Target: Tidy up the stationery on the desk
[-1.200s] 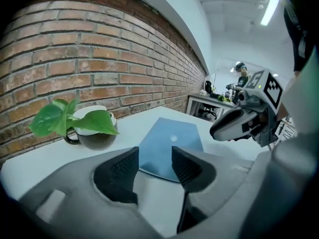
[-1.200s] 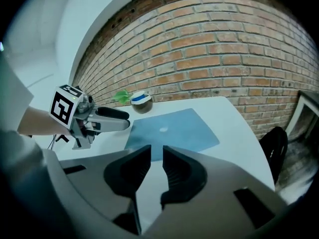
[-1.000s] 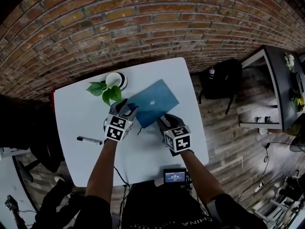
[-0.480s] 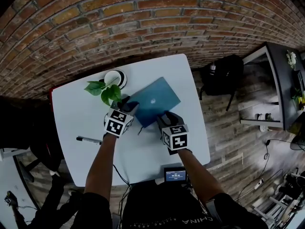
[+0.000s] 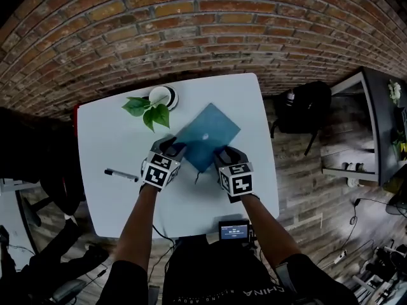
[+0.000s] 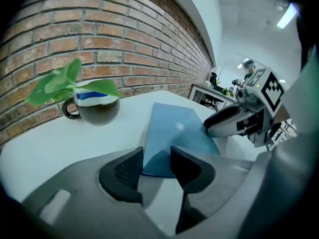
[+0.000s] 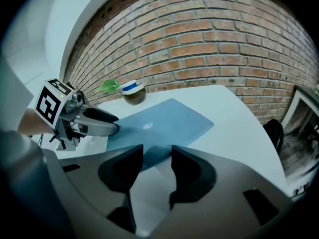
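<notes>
**A:** While the blue notebook (image 5: 208, 132) lies flat mid-table, what sits where, going left to right?

**B:** On the white table (image 5: 102, 138), the black marker (image 5: 121, 175) lies alone at nine o'clock, well apart from everything else. The mug (image 5: 164, 96) stands at eleven o'clock, near the far edge. The left gripper (image 5: 170, 150) is at the notebook's eight-o'clock side. Its jaws are apart and have just been closing a little. The notebook's edge shows in the gap, and neither pad presses it. The right gripper (image 5: 226, 155) is at the notebook's five-o'clock side. Its jaws are also apart after easing in slightly, and nothing is pinched.

**A:** So how should the grab go?

**B:** I'd judge both are about to take the notebook. Slip one jaw under the cover on each side and close both together. Then lift level, so the notebook doesn't flex or swing into the leaves.

**A:** Any containers?

**B:** Only the mug. It holds a green leafy sprig (image 5: 149, 110) whose leaves droop over the rim toward the notebook.
</notes>
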